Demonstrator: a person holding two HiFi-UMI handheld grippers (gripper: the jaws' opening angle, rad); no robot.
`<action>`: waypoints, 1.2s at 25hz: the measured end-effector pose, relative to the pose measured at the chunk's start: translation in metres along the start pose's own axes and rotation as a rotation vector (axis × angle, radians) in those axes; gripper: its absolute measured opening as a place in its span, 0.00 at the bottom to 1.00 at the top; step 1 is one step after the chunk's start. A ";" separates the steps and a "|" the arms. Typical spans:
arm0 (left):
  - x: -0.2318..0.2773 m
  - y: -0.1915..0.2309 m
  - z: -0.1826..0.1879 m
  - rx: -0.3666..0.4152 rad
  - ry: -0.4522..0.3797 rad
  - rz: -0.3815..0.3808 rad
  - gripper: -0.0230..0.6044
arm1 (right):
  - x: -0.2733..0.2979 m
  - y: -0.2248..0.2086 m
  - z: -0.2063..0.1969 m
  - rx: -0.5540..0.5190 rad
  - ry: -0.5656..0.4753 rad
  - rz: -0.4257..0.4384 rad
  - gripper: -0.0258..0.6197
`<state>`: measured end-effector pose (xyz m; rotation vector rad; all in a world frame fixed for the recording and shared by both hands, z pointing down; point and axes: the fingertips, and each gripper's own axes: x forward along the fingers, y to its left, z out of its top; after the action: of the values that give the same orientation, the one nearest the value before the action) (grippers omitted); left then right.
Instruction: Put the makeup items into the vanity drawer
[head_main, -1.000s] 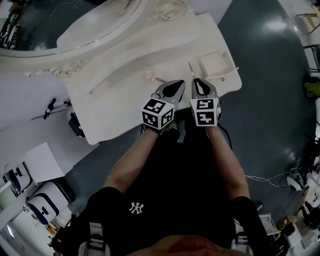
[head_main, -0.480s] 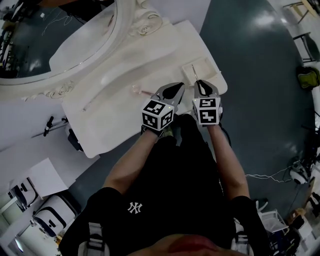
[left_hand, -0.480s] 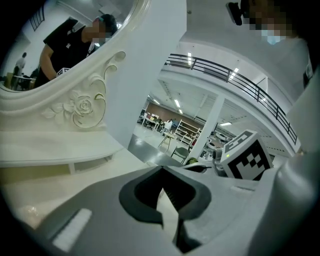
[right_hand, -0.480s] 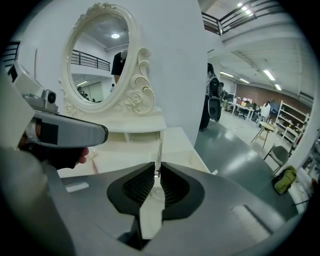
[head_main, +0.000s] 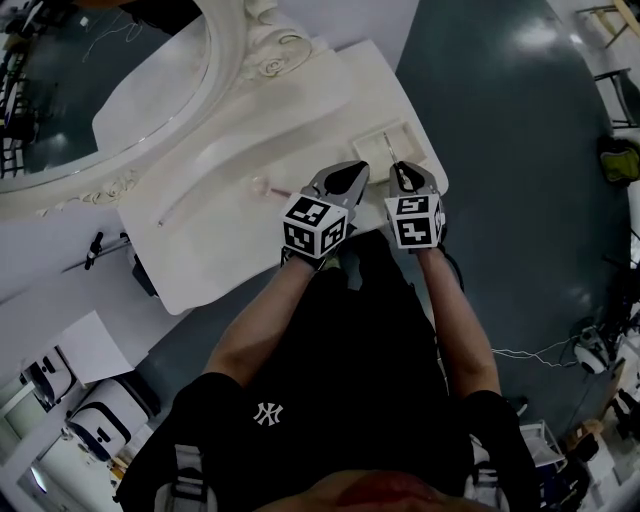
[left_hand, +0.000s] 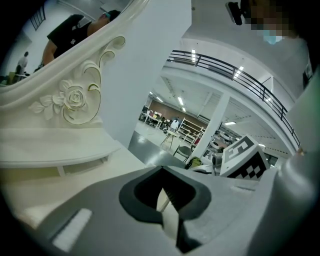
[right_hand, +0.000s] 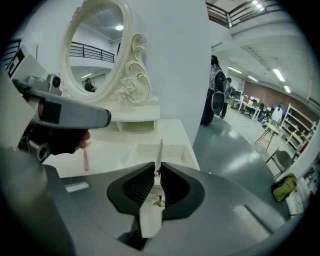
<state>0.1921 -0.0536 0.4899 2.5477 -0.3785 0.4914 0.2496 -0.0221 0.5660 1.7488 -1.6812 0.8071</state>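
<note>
My right gripper (head_main: 402, 170) (right_hand: 156, 172) is shut on a thin makeup stick (right_hand: 159, 152) with a white handle. The stick's slim tip (head_main: 388, 150) points over the open drawer (head_main: 418, 140) (right_hand: 145, 146) at the vanity's right end. My left gripper (head_main: 352, 172) (left_hand: 162, 172) hovers just left of it above the tabletop with its jaws together; only a pale sliver shows between them. A pink makeup item (head_main: 266, 187) (right_hand: 85, 160) lies on the vanity left of the left gripper. Another thin stick (head_main: 180, 206) lies farther left.
The white vanity (head_main: 220, 250) carries an oval mirror in a carved frame (head_main: 265, 55) (right_hand: 131, 85) at the back. A raised shelf (left_hand: 55, 155) runs under the mirror. Grey floor lies to the right, and white equipment (head_main: 95, 420) stands at the lower left.
The head view has swung, so the vanity sits lower and more to the left in the picture. Both grippers hold almost the same place, the right one still shut on the stick.
</note>
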 end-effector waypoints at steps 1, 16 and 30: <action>0.003 0.000 0.001 -0.002 0.001 0.002 0.04 | 0.001 -0.003 -0.001 -0.001 0.007 -0.001 0.13; 0.026 -0.001 0.004 -0.011 0.010 0.026 0.04 | 0.007 -0.023 -0.001 -0.020 0.022 0.008 0.14; -0.013 -0.004 0.003 0.000 -0.025 0.036 0.04 | -0.026 0.022 0.038 0.003 -0.149 0.050 0.08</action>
<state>0.1829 -0.0497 0.4807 2.5527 -0.4346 0.4728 0.2285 -0.0353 0.5216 1.8136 -1.8280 0.7164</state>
